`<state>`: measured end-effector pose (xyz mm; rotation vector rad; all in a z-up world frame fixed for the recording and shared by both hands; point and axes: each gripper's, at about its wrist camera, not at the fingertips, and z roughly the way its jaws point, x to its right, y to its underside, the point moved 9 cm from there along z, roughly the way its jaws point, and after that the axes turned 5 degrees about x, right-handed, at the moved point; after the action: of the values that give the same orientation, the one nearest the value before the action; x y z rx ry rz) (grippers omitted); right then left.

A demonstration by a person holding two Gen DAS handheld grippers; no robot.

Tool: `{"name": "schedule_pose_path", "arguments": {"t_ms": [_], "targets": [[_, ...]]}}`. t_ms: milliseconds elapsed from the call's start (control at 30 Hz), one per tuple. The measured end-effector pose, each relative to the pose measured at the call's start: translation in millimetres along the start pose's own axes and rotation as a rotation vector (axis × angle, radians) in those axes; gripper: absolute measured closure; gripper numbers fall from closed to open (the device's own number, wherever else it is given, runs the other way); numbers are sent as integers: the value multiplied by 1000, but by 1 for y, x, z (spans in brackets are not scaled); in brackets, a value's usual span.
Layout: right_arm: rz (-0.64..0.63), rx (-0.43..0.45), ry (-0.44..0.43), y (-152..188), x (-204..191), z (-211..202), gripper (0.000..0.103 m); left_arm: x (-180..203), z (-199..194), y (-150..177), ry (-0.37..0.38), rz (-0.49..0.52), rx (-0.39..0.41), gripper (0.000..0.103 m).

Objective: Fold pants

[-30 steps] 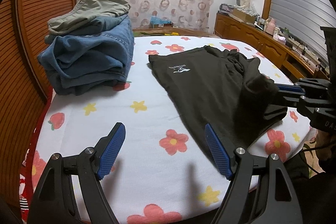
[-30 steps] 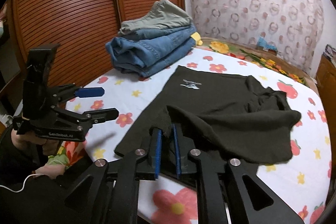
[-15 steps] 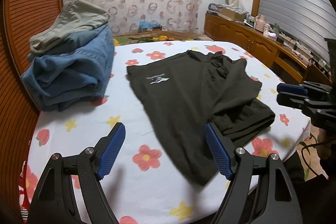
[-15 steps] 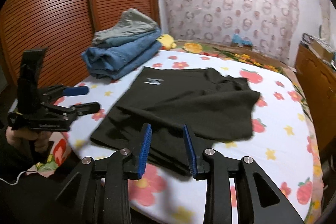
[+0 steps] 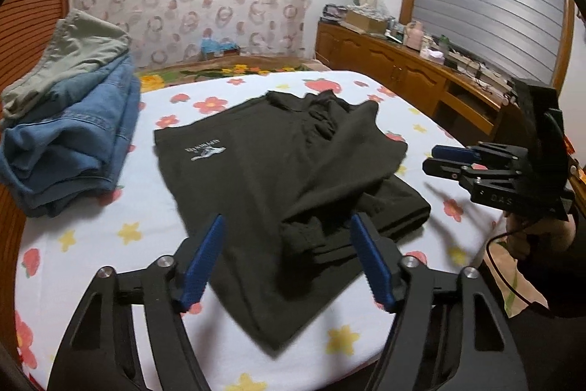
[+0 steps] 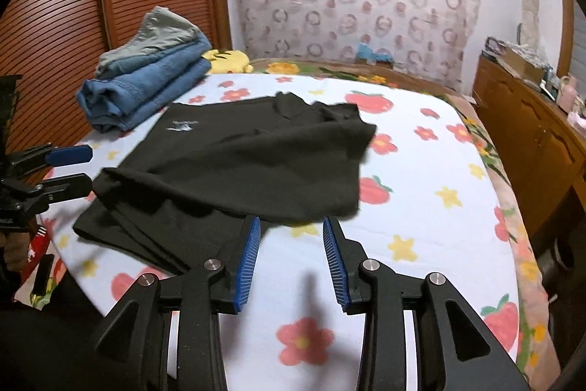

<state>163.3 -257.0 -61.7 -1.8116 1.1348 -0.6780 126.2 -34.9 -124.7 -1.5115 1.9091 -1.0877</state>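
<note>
We count one black pants point(image 5: 278, 171) on the bed point(image 5: 91, 237), one clothes stack point(image 5: 69, 134) at its left edge, two claws point(image 5: 284, 262) point(image 6: 291, 262).

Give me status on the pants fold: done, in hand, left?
Done: one half of the black pants is laid over the other, unevenly. In hand: nothing; left tongs and right tongs are both open, off the cloth. Left: square the edges, fold again, probably add to the folded stack.

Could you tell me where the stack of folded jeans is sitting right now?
The folded jeans sit at the bed's far left in both views, against the slatted wooden doors, just left of the black pants.
</note>
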Motion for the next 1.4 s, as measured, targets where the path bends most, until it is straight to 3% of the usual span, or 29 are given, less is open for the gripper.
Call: {"name": "schedule_pose_path", "arguments": {"t_ms": [67,133,433,767,1067,1400], "targets": [[1,-6,10,1,1,3,66,2,7,4,3,1,-23,44],[3,-12,17,1,2,5,65,2,13,8,4,-5,-47,59],[20,-34,35,10,11,21,65,12,9,9,26,17,-49,86],[8,2,50,15,16,19,58,13,-39,-11,35,17,39,91],[2,5,52,17,19,20,58,-9,-28,31,-34,-3,-58,91],[3,3,49,15,19,19,58,-10,-26,46,-34,-24,-78,91]]}}
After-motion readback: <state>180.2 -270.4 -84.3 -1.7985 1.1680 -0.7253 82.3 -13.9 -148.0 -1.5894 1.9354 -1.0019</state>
